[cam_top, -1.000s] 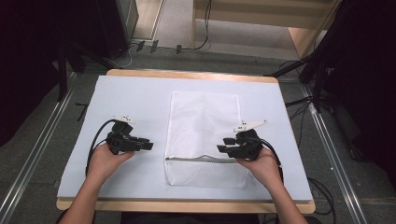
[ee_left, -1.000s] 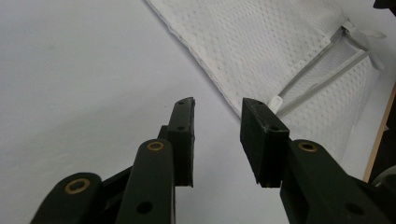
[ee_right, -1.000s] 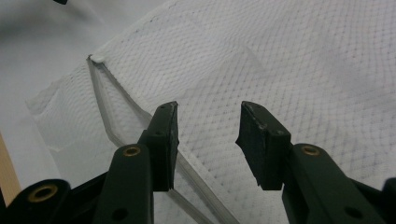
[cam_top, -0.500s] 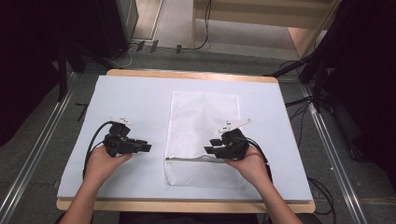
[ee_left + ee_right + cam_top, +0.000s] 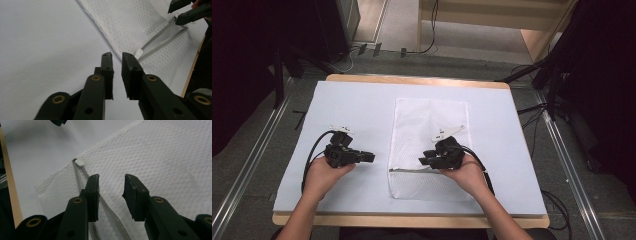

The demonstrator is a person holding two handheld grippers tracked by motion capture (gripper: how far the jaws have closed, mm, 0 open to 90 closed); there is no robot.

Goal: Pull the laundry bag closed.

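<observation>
A white mesh bag lies flat on the pale table cover, its grey zipper running across near the front end. The white zipper pull sits at the bag's left edge, also seen in the right gripper view. My left gripper rests on the cover left of the bag and points at the pull; its jaws have just been closing to a narrow gap with nothing between them. My right gripper hovers over the bag above the zipper; its jaws have also been closing and hold nothing.
The pale cover spans the wooden table, with bare room left and right of the bag. Cables lie on the floor behind. Metal rails run along both sides, and dark stands are at the far corners.
My right hand has slid left across the bag toward the zipper's left end. The left gripper's jaws have narrowed while that hand stayed in place.
</observation>
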